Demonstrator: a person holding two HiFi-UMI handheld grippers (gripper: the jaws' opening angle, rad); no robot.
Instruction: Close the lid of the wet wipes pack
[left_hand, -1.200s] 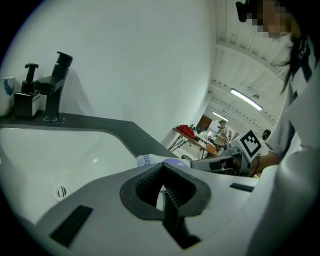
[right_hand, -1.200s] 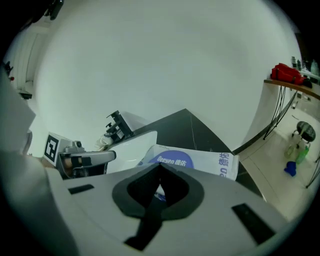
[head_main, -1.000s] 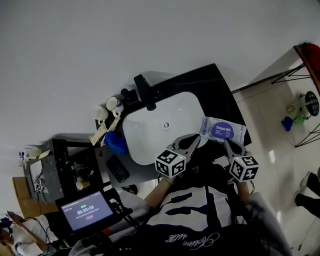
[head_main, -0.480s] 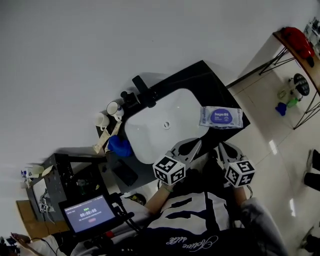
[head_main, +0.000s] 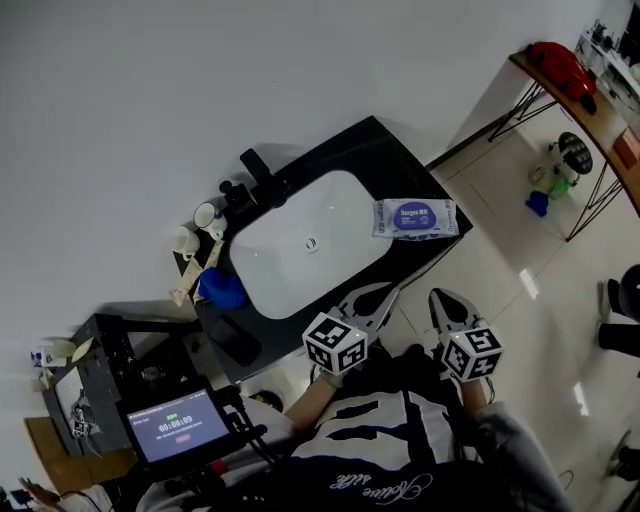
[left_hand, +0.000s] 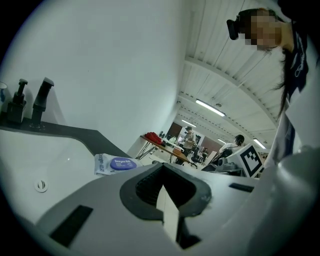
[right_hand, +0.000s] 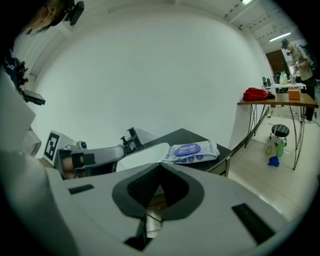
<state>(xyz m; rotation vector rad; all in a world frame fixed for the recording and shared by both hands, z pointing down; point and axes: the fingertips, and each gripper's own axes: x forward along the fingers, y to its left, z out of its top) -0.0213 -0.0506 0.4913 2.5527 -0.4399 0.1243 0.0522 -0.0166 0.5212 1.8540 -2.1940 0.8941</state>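
The wet wipes pack (head_main: 415, 218) lies flat on the black counter (head_main: 385, 150), to the right of the white sink (head_main: 275, 250). Its purple oval lid looks flat against the pack (left_hand: 119, 163) (right_hand: 192, 150). Both grippers hang close to the person's body, short of the counter's front edge and apart from the pack. My left gripper (head_main: 383, 294) is shut with nothing held, its jaws meeting in the left gripper view (left_hand: 162, 172). My right gripper (head_main: 440, 298) is also shut and empty (right_hand: 160, 172).
A black faucet (head_main: 262, 172) and two cups (head_main: 205, 215) stand behind the sink, with a blue cloth (head_main: 222, 290) and a dark phone (head_main: 232, 340) at its left. A timer screen (head_main: 172, 425) sits lower left. A table with a red bag (head_main: 560, 65) stands far right.
Both grippers have drawn back from the pack toward the person's body; the right one was next to the pack a second ago. The pack lies where it was.
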